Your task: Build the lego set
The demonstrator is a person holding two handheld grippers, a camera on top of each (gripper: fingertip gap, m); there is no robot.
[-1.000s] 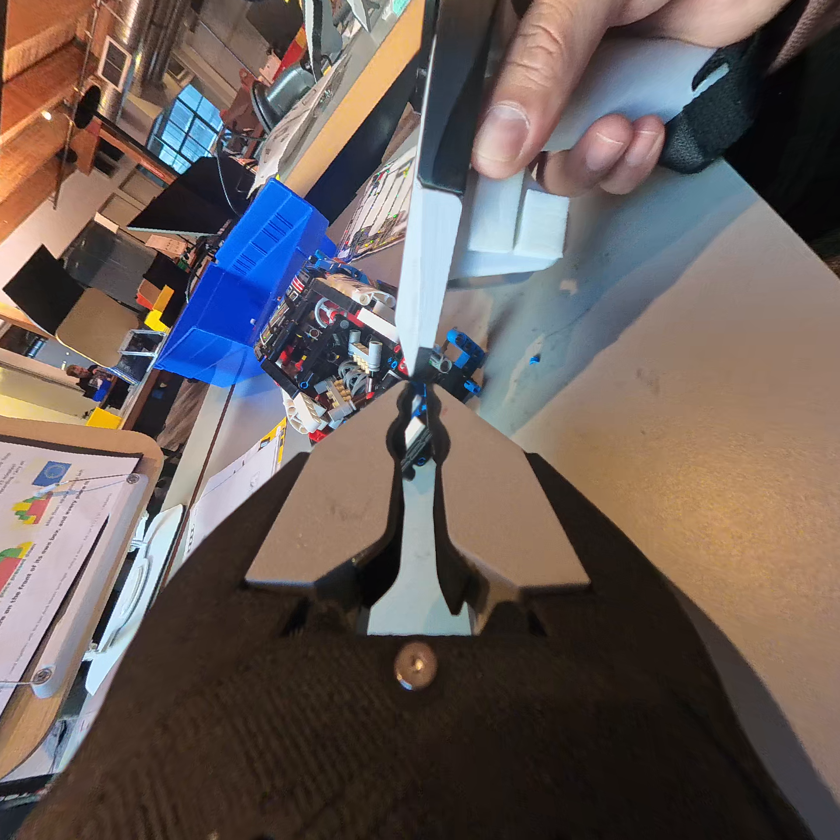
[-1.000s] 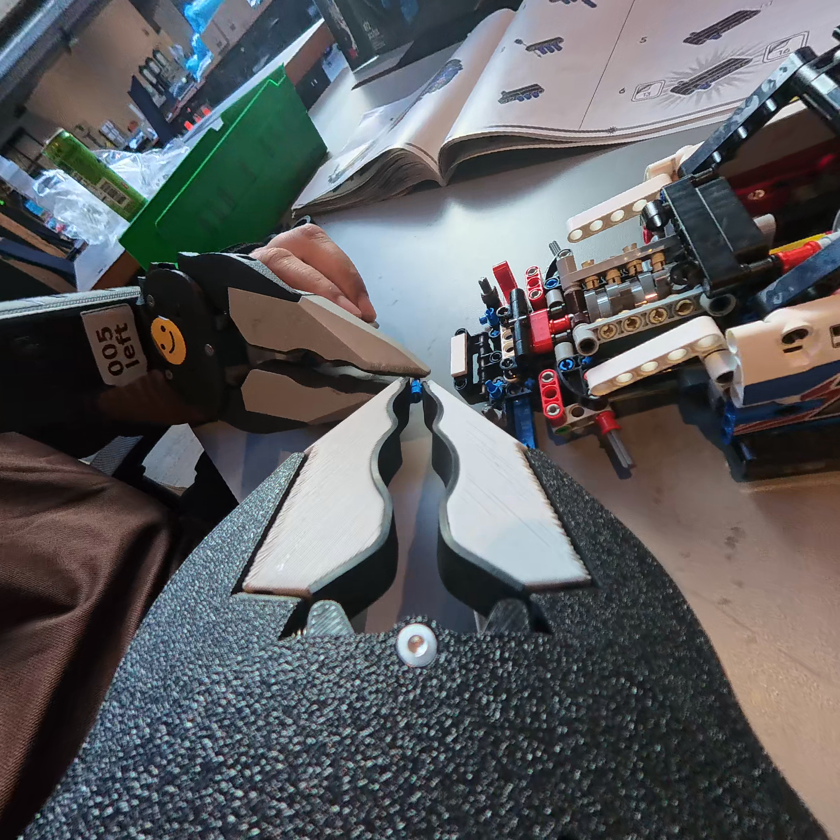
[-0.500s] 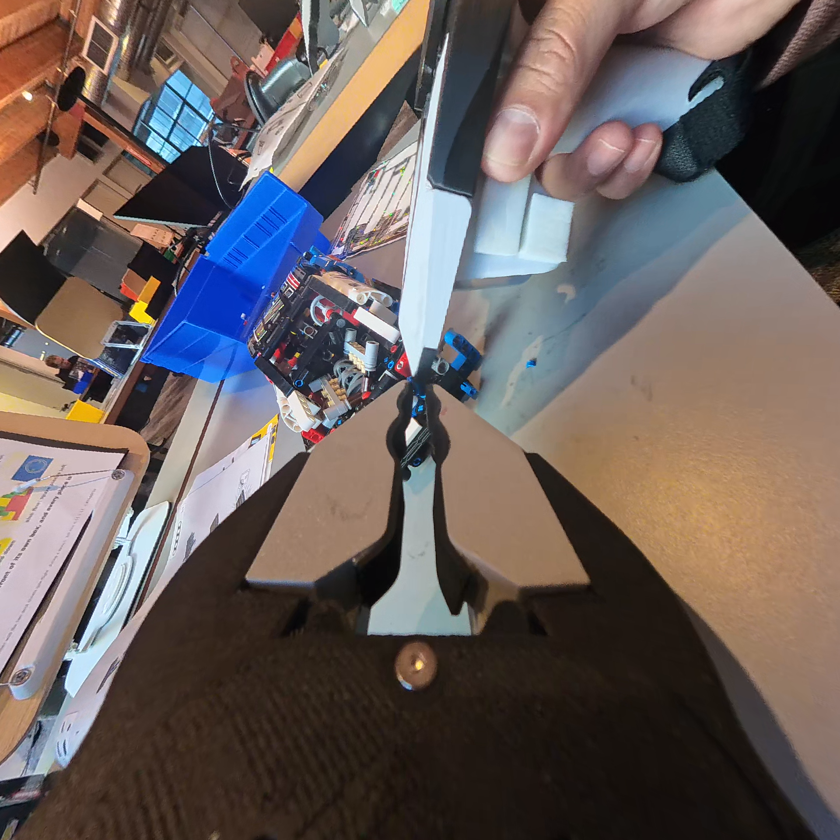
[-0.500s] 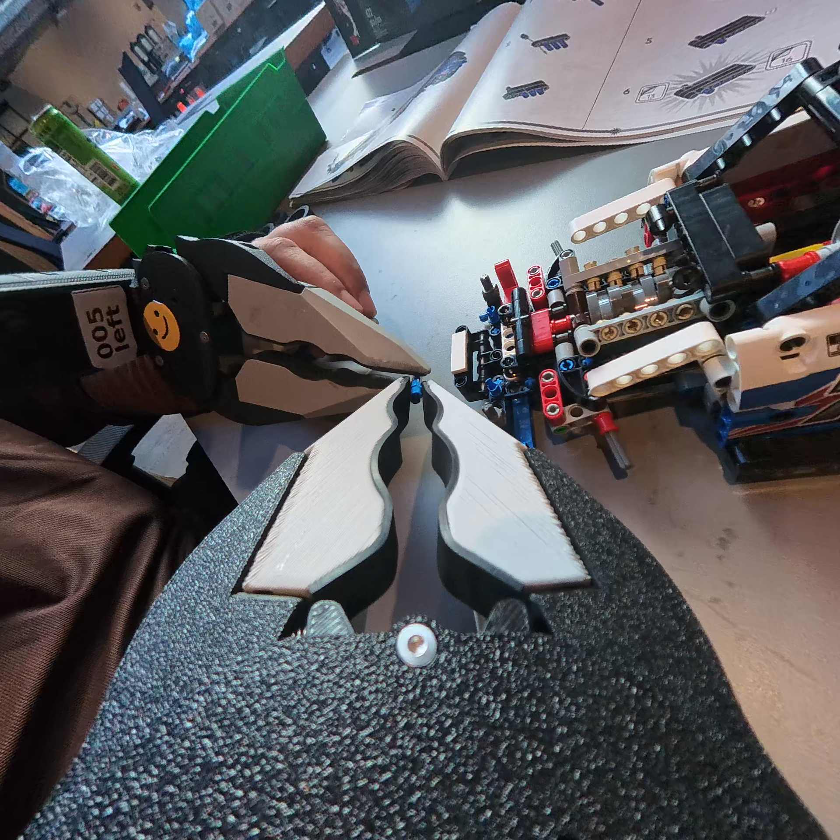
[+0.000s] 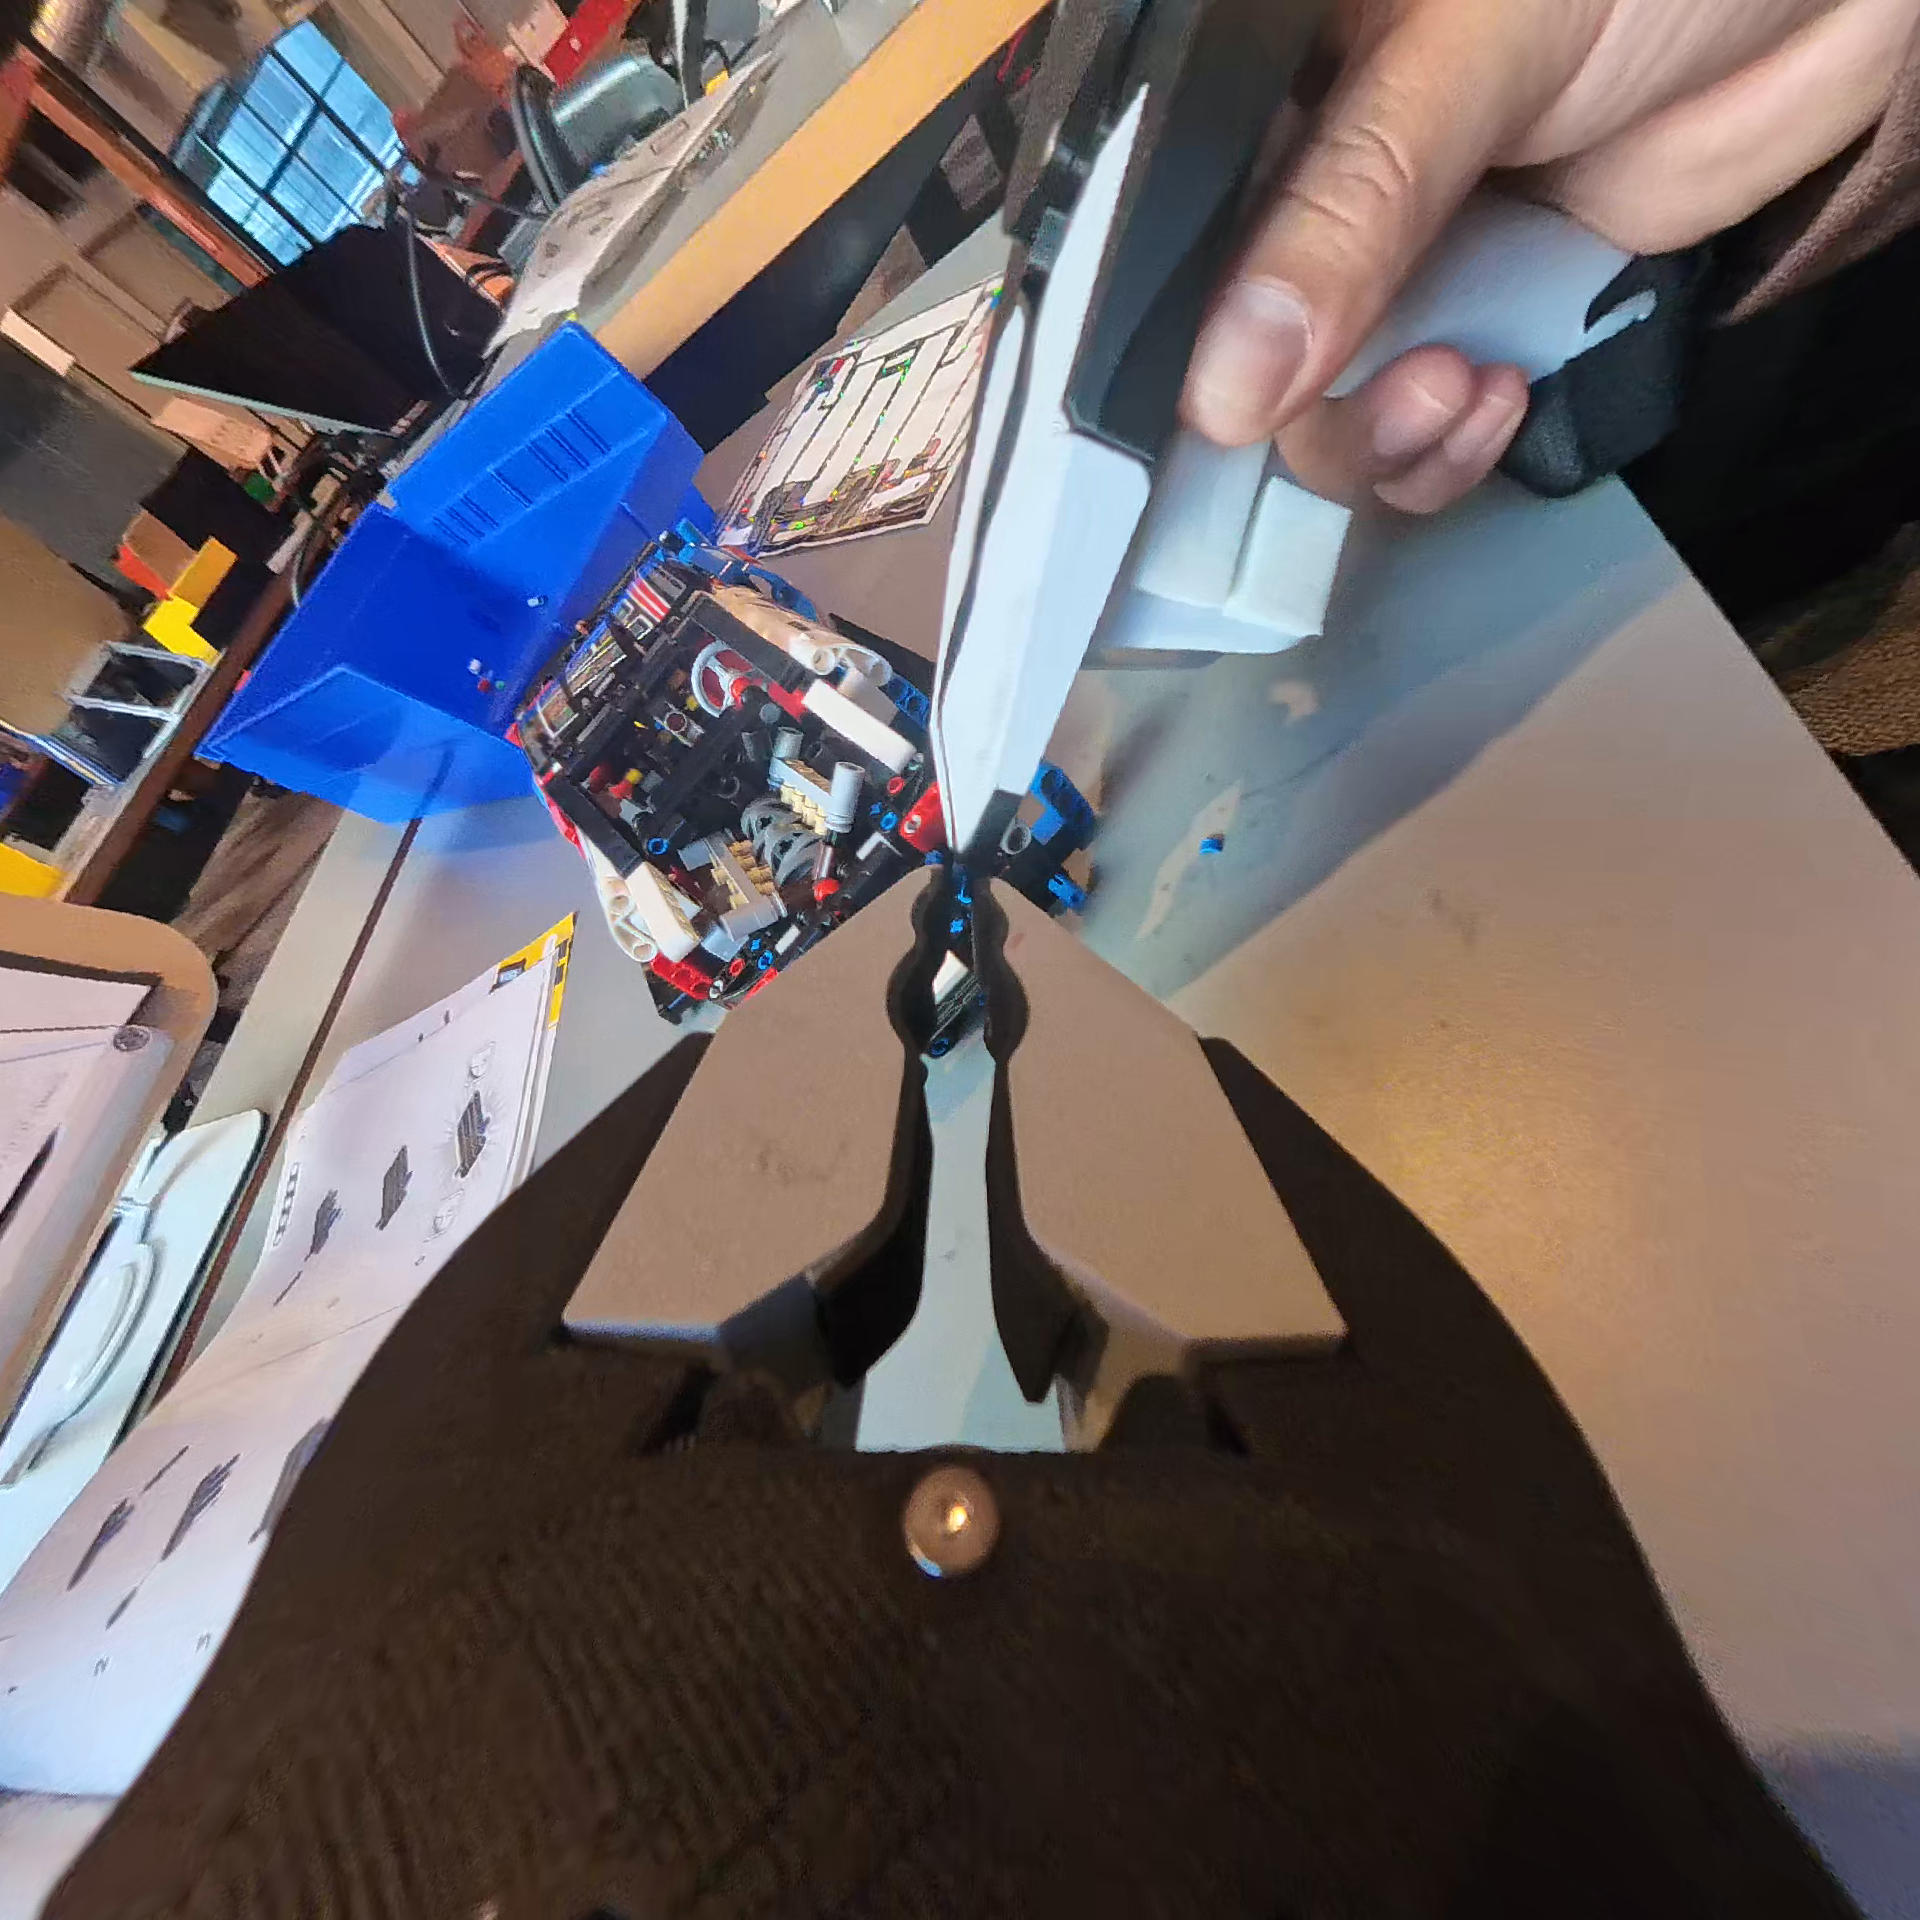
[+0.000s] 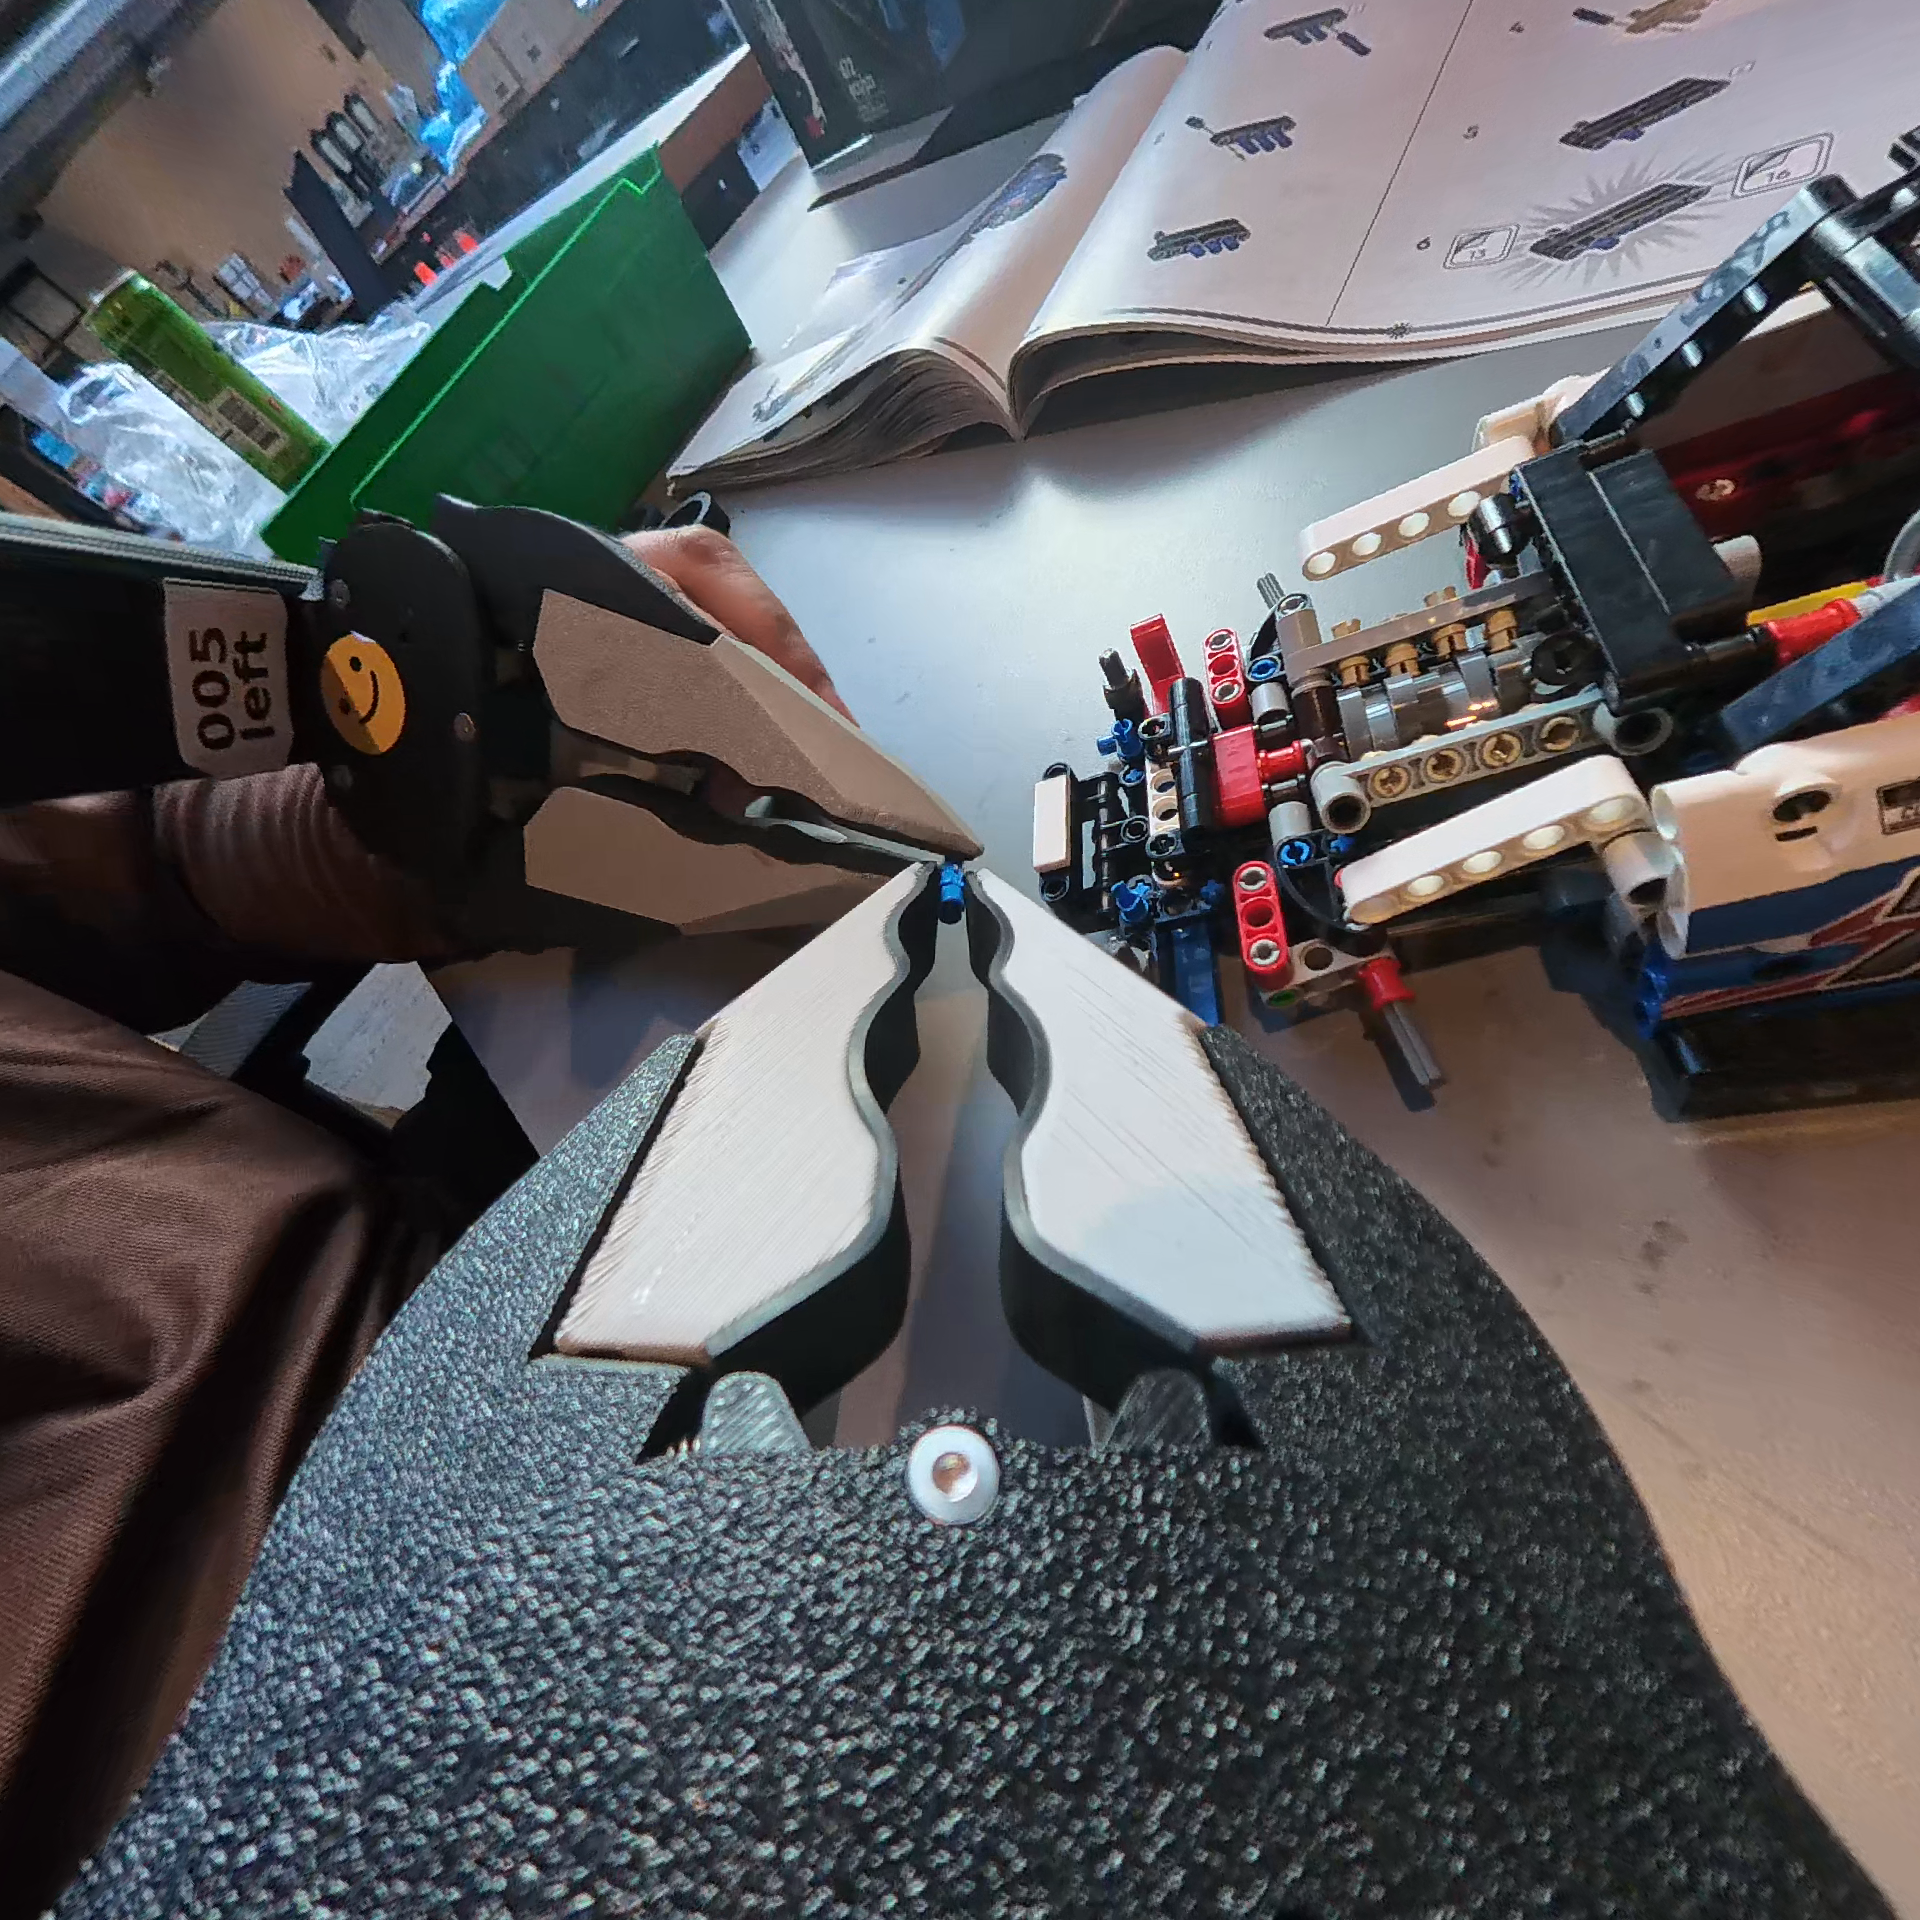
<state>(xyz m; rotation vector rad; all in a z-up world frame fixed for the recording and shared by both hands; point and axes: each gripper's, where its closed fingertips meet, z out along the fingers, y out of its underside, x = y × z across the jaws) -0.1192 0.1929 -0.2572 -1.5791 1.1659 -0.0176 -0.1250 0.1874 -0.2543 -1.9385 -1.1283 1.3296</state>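
Observation:
A tiny blue pin point(image 6: 949, 896) is pinched between the tips of my right gripper point(image 6: 949, 888), just above the grey table. My left gripper point(image 6: 951, 854) comes in from the left and its closed tips meet the pin's upper end. In the left wrist view my left gripper point(image 5: 958, 883) is closed on the blue pin point(image 5: 956, 891), and the right gripper point(image 5: 966, 847) reaches down to it from above. The part-built Lego car point(image 6: 1507, 748) stands just right of the tips and also shows in the left wrist view point(image 5: 748, 790).
An open instruction book point(image 6: 1299, 208) lies behind the car, with a green bin point(image 6: 540, 395) to its left. A blue bin point(image 5: 447, 644) stands beyond the car, near a sticker sheet point(image 5: 873, 436). A loose blue piece point(image 5: 1208, 844) lies on the table point(image 5: 1558, 1039).
Both grippers stay tip to tip on the pin. The left wrist view has shifted a little, showing more of the instruction book and the car slightly nearer.

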